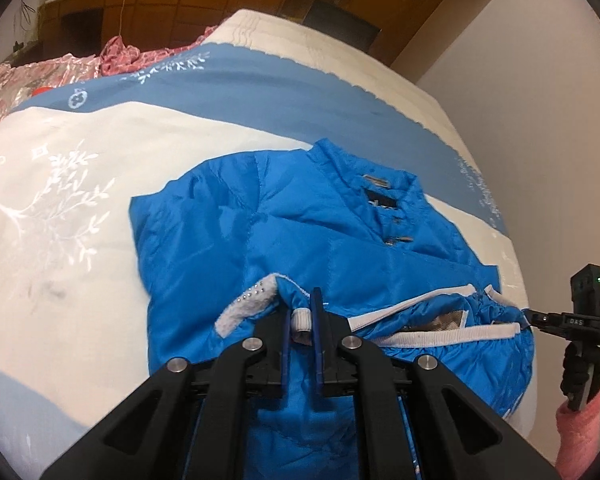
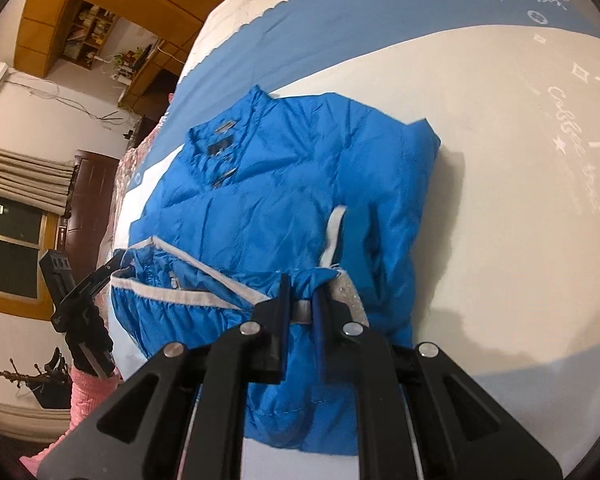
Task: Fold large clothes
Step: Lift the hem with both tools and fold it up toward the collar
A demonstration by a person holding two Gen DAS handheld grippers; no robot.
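blue jacket (hem pinched), patterned bedspread

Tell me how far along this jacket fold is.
Done: blue jacket lies flat on the bed, sides folded in. In hand: left gripper and right gripper are shut on its white-trimmed hem, lifted toward the collar. Left: lay it down, release.

Both tongs clamped, angled downward
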